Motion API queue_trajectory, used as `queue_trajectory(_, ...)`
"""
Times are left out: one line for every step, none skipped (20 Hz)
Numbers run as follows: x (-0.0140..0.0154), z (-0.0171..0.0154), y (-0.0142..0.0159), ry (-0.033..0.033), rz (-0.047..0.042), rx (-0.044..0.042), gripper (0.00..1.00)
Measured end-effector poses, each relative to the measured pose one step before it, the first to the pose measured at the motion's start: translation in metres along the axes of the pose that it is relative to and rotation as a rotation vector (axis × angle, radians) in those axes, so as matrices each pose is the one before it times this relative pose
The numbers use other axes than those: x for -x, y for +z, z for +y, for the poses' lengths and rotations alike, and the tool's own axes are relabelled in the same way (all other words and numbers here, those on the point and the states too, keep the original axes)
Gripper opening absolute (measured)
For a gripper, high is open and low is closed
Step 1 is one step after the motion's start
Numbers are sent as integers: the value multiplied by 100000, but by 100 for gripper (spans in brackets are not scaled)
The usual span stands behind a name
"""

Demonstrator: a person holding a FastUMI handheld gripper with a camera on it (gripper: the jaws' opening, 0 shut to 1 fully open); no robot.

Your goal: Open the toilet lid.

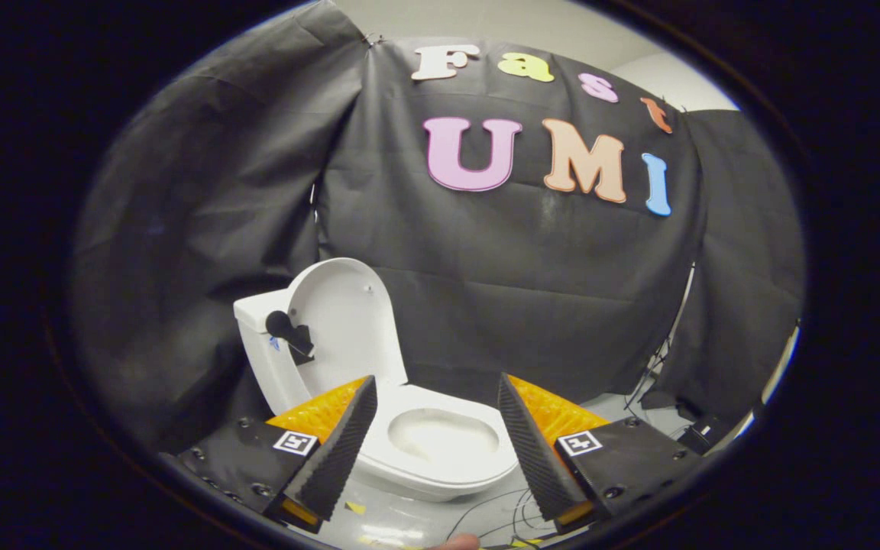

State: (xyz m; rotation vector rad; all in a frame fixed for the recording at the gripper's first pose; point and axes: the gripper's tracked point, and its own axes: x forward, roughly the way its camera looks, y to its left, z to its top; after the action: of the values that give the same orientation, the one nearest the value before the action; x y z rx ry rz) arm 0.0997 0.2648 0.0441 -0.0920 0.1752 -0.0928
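A small white toilet (pixel 425 466) stands on the pale floor just ahead of my fingers. Its lid (pixel 344 321) is raised, leaning back against the white tank (pixel 257 336). The seat and the oval bowl (pixel 444 435) lie uncovered between and just beyond my fingertips. A black handle piece (pixel 287 330) sticks out at the lid's left edge by the tank. My gripper (pixel 436 389) is open, its two fingers spread wide to either side of the bowl, touching nothing.
Black cloth walls close in behind and on both sides of the toilet. Dark cables (pixel 650 382) trail over the floor to the right, and thin wires (pixel 501 512) run in front of the bowl. A fingertip (pixel 455 542) shows at the very bottom.
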Motion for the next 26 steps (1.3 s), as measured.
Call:
queue_trajectory(203,-128,-50,146,43,-407,98)
queue_trajectory(98,-180,-92,85,-72,-254,98)
queue_trajectory(81,-242,32,208,-183,-181,98)
queue_trajectory(48,-314,-235,-268,125,-339,98)
queue_trajectory(169,-526,-229,-717,-218,-478,98)
queue_trajectory(210,-373,-267,-90,-591,-860,98)
queue_trajectory(157,-235,-89,456,-1281,-1241,98)
queue_trajectory(107,-427,-254,21,-1518,-1120,98)
queue_trajectory(116,-402,-204,87,-1411,-501,98)
queue_trajectory(46,-216,-223,-48,-1677,-23,98)
queue_trajectory(65,-197,-178,475,-1413,-474,99)
queue_trajectory(-134,118,-530,1350,-1092,-1422,98)
queue_trajectory(-14,23,-590,863,-698,-2453,98)
queue_trajectory(35,-358,-860,-565,-210,-2778,98)
queue_trajectory(77,-253,-784,-180,829,-2922,98)
queue_trajectory(-88,-58,-762,79,1155,-2285,98)
queue_trajectory(-36,-189,-336,-347,1019,-488,98)
queue_trajectory(38,-252,-61,-334,412,270,98)
queue_trajectory(121,-83,131,-99,23,710,98)
queue_trajectory(36,-135,97,-220,-324,311,98)
queue_trajectory(26,-210,53,-568,-274,-60,97)
queue_trajectory(42,-195,-250,-545,-109,-586,97)
queue_trajectory(-5,-183,-156,-481,271,-736,97)
queue_trajectory(44,-92,-361,-545,754,-520,97)
queue_trajectory(20,-232,-343,-830,1268,-163,97)
queue_trajectory(18,-334,-300,-1046,826,11,97)
